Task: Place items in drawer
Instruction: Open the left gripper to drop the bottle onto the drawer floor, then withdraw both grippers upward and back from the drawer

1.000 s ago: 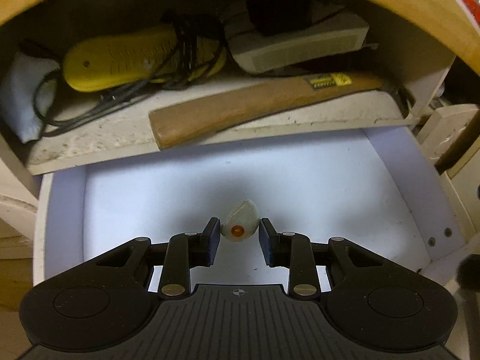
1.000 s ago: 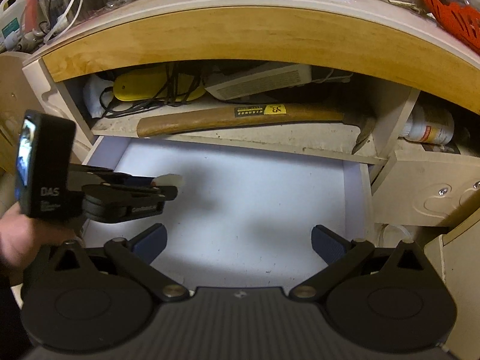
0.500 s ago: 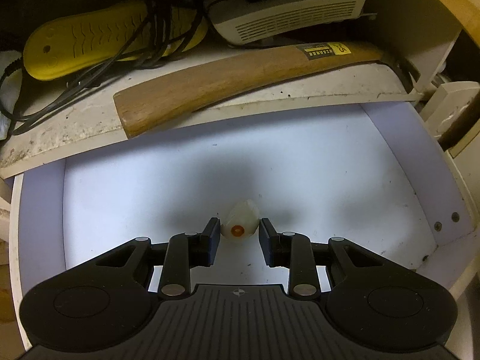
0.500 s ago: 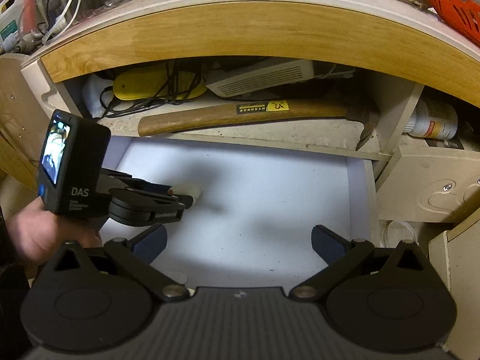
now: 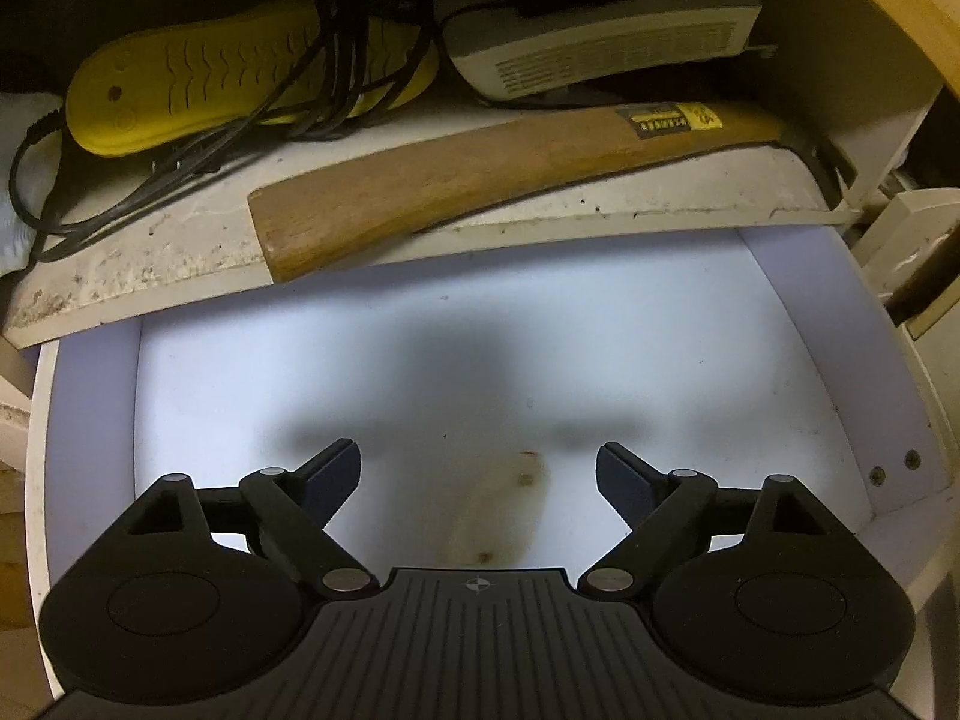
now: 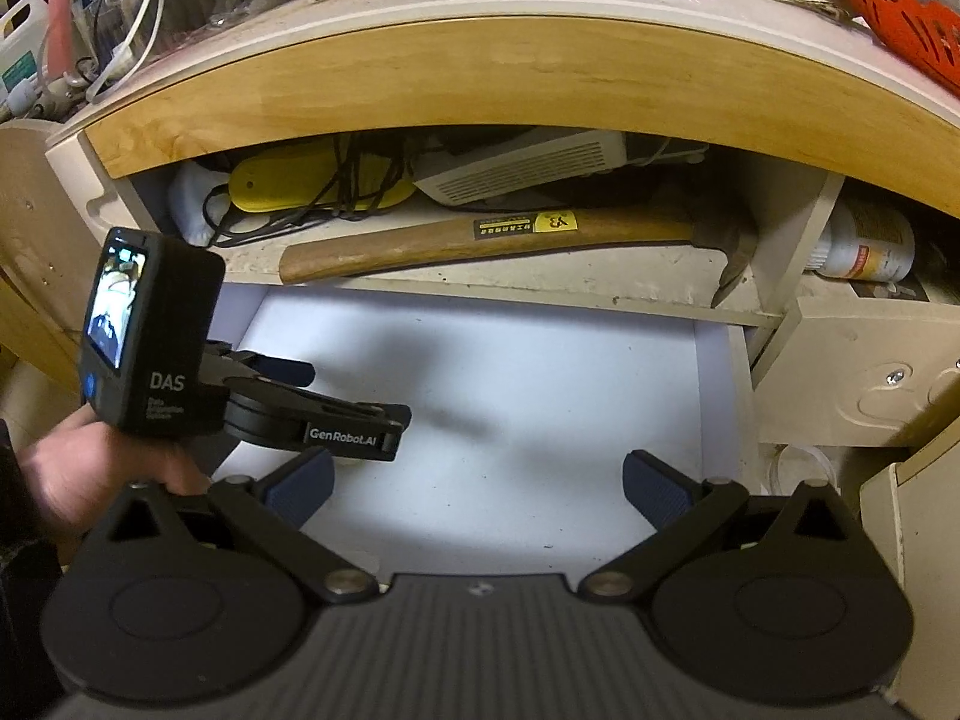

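The white drawer (image 5: pixel 780 372) is pulled open below a shelf; it also shows in the right wrist view (image 6: pixel 540 420). My left gripper (image 5: pixel 478 474) is open and empty over the drawer floor, near its front. A blurred brownish shape (image 5: pixel 504 516) lies on the floor between and below its fingers. In the right wrist view the left gripper (image 6: pixel 354 402) hangs over the drawer's left part, and a sliver of a pale object (image 6: pixel 351 461) peeks out under it. My right gripper (image 6: pixel 477 483) is open and empty above the drawer's front.
On the shelf above the drawer lie a wooden-handled hammer (image 5: pixel 480 180), a yellow device wrapped in black cable (image 5: pixel 240 90) and a grey-white box (image 5: pixel 600 42). The wooden desk front (image 6: pixel 480 78) overhangs. A white bottle (image 6: pixel 864 240) lies in the right compartment.
My left gripper has opened wide and let go of the small white item with the orange dot. It has also moved right and deeper over the drawer. The right gripper has stayed put.
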